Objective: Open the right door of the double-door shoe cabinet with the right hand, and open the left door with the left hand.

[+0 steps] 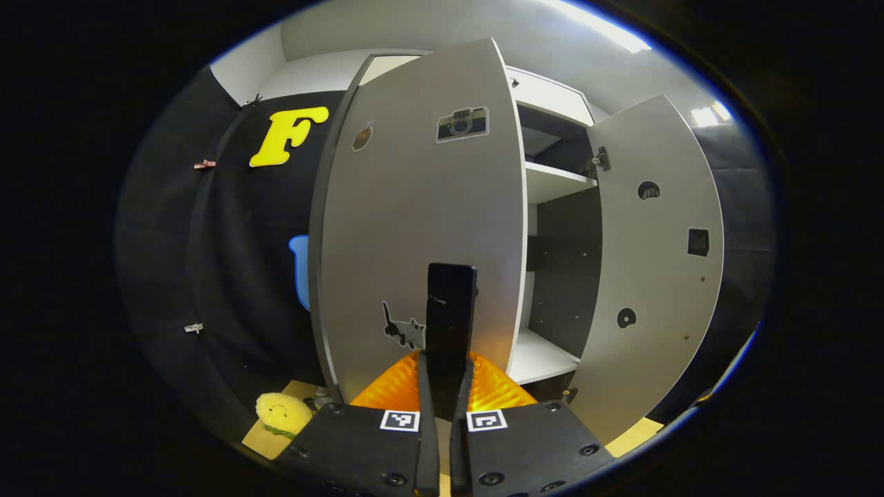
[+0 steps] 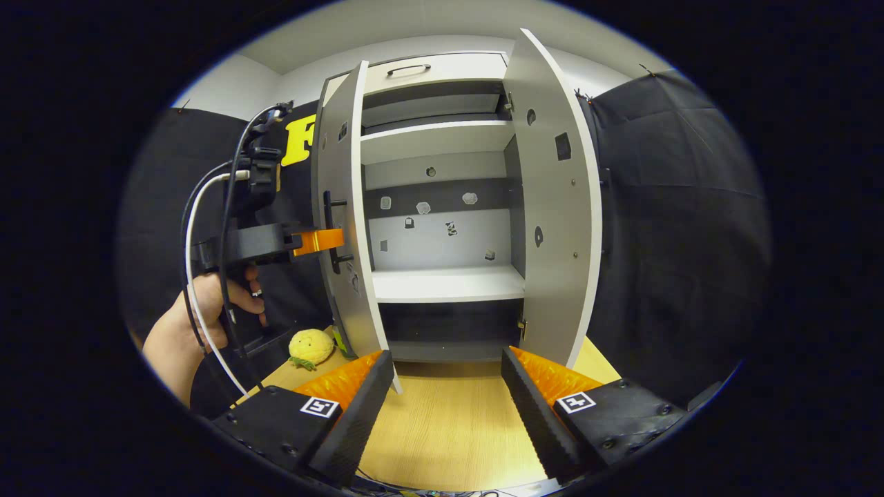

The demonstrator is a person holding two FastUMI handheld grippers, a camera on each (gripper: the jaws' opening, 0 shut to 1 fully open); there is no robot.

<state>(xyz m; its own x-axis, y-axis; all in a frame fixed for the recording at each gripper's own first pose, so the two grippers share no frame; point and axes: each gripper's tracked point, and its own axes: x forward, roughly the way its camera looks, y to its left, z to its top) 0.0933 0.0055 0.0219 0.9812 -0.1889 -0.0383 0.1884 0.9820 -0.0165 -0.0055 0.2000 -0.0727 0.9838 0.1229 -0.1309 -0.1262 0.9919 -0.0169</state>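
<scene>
The left gripper (image 1: 445,407), clamped on the handle (image 1: 450,310) at 6 o'clock, may slip if pulled crookedly, while the right gripper (image 2: 445,407) stands apart and idle.

No legible text, brand or number found. The left door (image 1: 421,228) carries picture stickers only: a camera sticker (image 1: 462,124) and a cat sticker (image 1: 404,330), both wordless.
</scene>
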